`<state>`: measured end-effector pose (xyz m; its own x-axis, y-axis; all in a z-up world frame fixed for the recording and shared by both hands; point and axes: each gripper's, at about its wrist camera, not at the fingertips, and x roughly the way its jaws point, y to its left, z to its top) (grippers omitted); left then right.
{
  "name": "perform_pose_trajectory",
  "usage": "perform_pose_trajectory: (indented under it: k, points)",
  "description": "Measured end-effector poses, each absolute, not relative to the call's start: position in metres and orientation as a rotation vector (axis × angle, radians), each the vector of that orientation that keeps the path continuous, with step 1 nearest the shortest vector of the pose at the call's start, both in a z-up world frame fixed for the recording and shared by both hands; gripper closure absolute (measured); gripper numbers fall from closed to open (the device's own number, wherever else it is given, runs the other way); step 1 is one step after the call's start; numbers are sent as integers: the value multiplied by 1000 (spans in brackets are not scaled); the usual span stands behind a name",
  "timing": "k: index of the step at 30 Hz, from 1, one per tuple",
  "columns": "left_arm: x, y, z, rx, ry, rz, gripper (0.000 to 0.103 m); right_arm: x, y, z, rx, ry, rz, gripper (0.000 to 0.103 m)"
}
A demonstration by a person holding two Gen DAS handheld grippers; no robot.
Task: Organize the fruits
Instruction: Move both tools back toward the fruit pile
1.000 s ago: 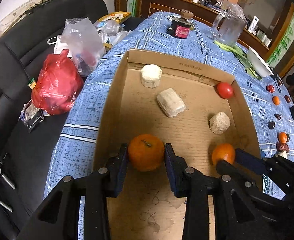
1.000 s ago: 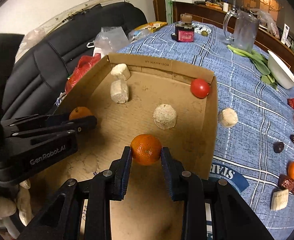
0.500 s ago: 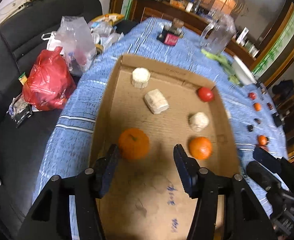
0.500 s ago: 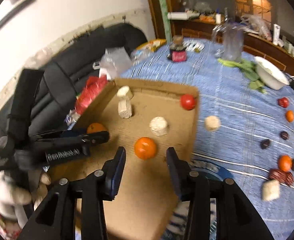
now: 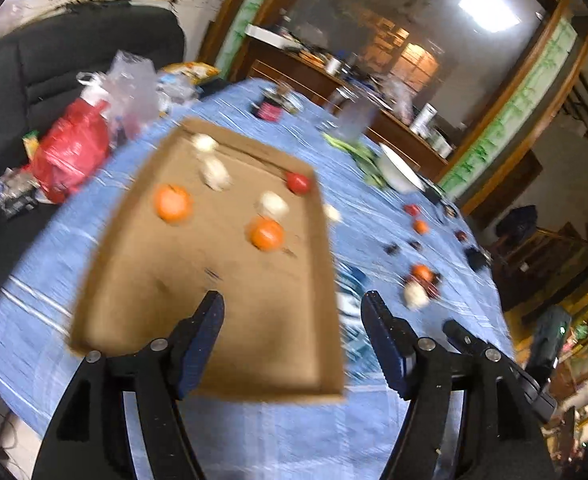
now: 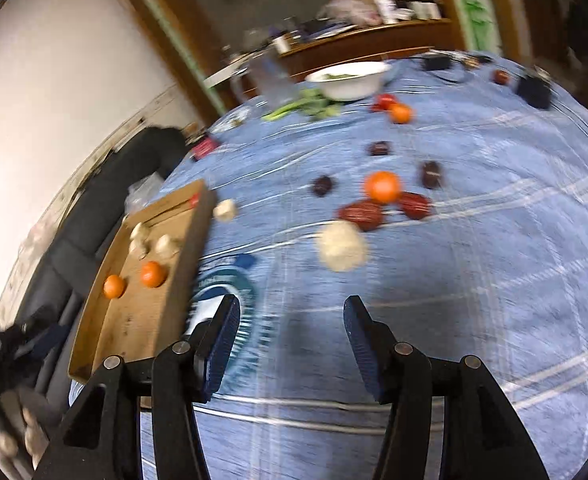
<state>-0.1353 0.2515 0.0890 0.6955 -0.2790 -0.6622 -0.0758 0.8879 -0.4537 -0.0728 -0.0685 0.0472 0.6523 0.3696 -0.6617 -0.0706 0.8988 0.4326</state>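
Both oranges (image 5: 173, 203) released, jaws opening, empty

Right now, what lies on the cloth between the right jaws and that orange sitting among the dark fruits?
In the right wrist view, a pale lump lies between the right gripper, jaws opening and empty, and the orange; nearer the jaws, only bare blue tablecloth.

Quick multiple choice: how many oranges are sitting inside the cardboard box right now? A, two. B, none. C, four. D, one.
A: the left wrist view shows two oranges on the floor of the cardboard box, one nearer its left wall and one toward its right wall; the only other orange fruits lie outside it on the blue tablecloth.
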Motion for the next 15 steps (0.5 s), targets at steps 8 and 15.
perform_pose_trajectory:
  k: [8, 15]
  points:
    - [-148, 160, 91, -336, 847, -231, 33, -108, -108, 72, 349, 691, 189, 44]
    - [-166, 101, 100, -113, 800, -195, 33, -123, -133, 75, 339, 637, 156, 42]
